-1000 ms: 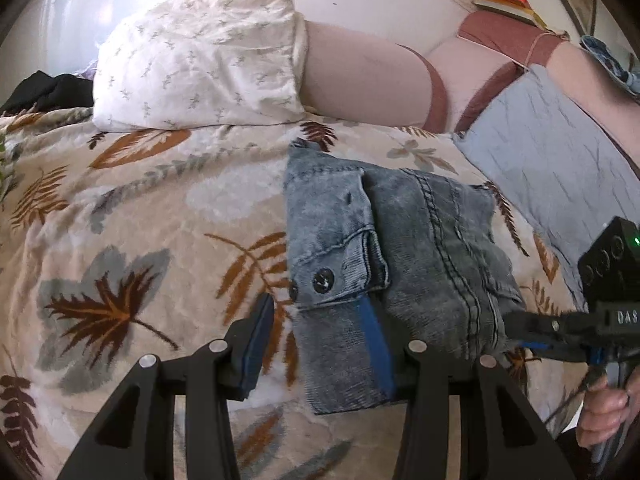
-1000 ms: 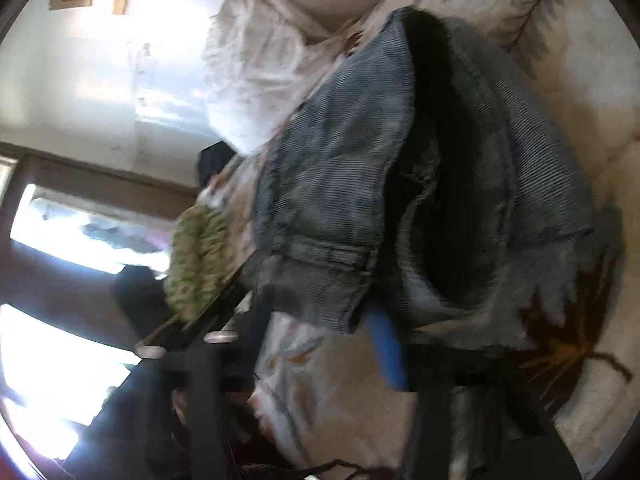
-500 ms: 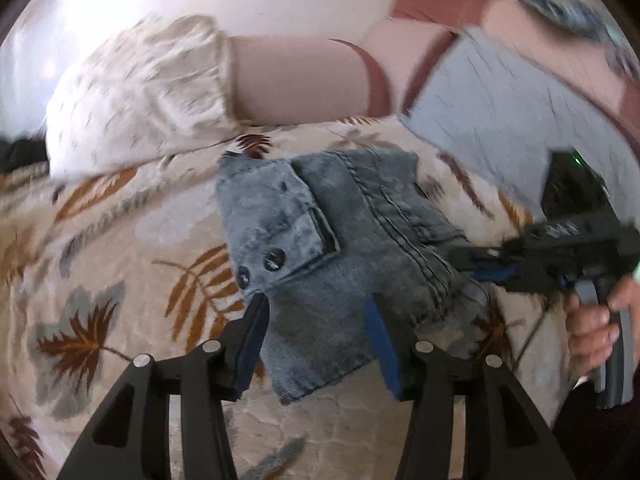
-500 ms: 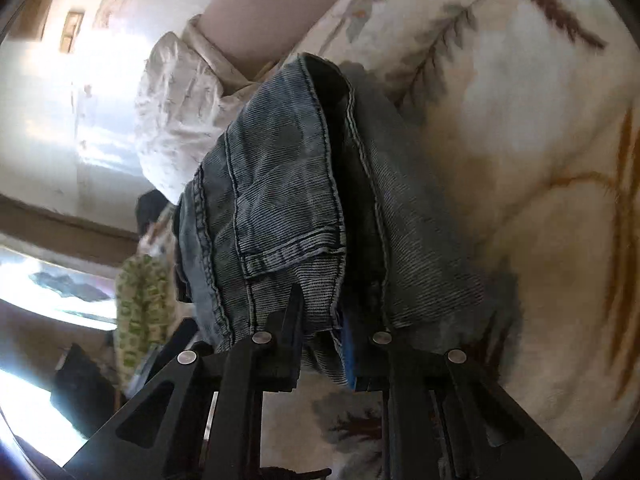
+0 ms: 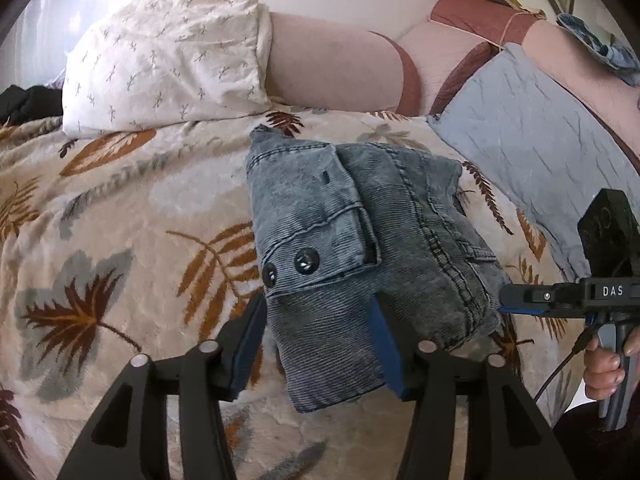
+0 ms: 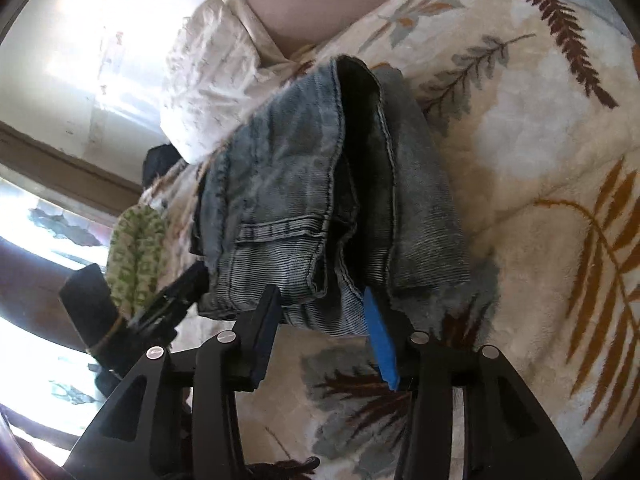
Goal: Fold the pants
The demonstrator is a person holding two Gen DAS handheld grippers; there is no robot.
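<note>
1. The left gripper (image 5: 316, 344) stands released, its blue-padded jaws spread on either side of the near edge of the pants (image 5: 360, 264), clamping nothing.
2. The right gripper (image 6: 320, 336), clenched on the denim's side edge half a second ago, now has its jaws parted and the cloth loose between them.
3. With both claws let go, the fold looks finished or nearly so; only tidying seems left.
4. The pants lie centre-frame in the left view as a compact, thick bundle of faded, ribbed blue-grey denim, with two dark buttons (image 5: 307, 260) on the pocket flap.
5. Beneath is a plush cream blanket (image 5: 120, 240) with leaf prints; a crinkled white pillow (image 5: 168, 56) sits upper left.
</note>
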